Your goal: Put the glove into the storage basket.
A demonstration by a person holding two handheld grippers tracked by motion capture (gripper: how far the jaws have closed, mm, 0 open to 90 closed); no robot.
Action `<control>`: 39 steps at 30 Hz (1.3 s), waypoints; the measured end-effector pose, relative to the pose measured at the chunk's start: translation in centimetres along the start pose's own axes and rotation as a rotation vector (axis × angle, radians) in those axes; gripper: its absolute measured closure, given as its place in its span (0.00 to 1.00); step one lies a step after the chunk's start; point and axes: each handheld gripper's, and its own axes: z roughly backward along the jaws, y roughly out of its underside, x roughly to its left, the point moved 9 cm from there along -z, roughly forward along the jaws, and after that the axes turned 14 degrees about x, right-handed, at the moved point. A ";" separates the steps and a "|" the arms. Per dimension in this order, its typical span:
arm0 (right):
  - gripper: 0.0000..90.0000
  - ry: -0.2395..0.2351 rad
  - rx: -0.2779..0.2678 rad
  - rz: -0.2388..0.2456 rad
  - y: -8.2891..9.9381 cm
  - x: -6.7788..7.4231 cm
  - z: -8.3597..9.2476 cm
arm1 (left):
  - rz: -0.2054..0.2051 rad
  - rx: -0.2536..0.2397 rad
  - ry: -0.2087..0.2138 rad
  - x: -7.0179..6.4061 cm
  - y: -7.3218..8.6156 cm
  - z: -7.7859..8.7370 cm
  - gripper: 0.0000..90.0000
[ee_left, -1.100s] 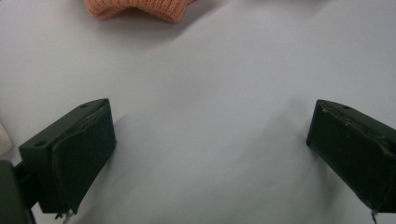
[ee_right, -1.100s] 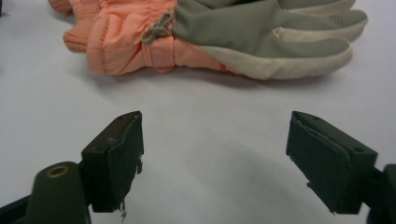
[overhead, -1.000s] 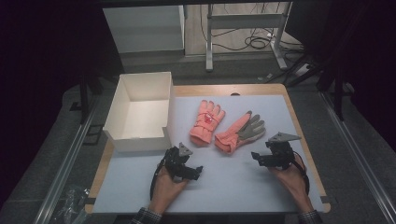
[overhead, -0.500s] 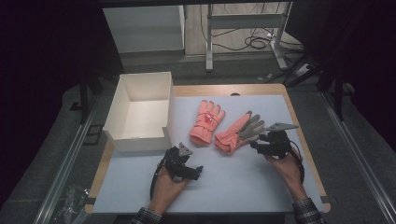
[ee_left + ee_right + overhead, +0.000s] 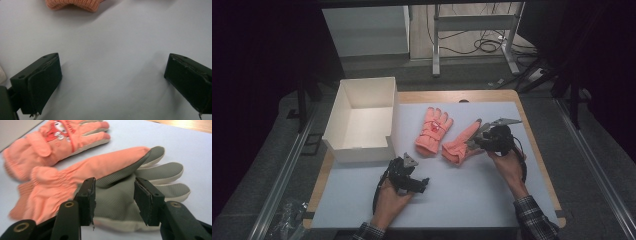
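Nearer hand: right gripper (image 5: 114, 199), jaws half-closing astride grey-palmed glove (image 5: 117, 197), not yet pinching.
Glove axis: cuff toward left gripper (image 5: 408, 176), jaws apart, nothing between.

Glove cuff (image 5: 75, 4) cut off by top edge in left gripper view. Right gripper (image 5: 482, 138) covers the near glove's (image 5: 459, 145) fingers from above; pad contact unclear.

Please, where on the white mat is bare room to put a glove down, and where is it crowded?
Free: the mat's near strip between the left gripper and the person's right forearm, and the white box, which is empty. Crowded: the middle, where two orange gloves lie close, the right gripper at the palm-up one.
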 end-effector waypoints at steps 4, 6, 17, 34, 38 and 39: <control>0.53 0.032 0.026 -0.031 -0.3 -0.8 -1.3 | 0.000 0.000 0.000 0.0 0.0 0.0 0.02; 0.51 0.037 0.048 -0.040 -0.2 -1.0 -2.2 | -0.001 0.000 0.000 0.0 0.0 0.0 0.02; 0.82 0.109 0.093 0.020 0.8 -0.6 -3.8 | -0.001 0.000 0.000 0.0 0.0 0.0 0.02; 0.94 -0.020 0.039 -0.006 0.3 -0.3 -1.5 | 0.002 -0.002 0.001 0.0 0.0 0.0 0.02; 0.94 -0.060 0.042 0.008 0.3 -0.1 -0.6 | 0.000 0.000 0.001 0.0 0.0 0.0 0.02; 0.94 -0.069 0.043 0.014 0.3 0.0 -0.4 | -0.001 0.000 0.000 0.0 0.0 0.0 0.02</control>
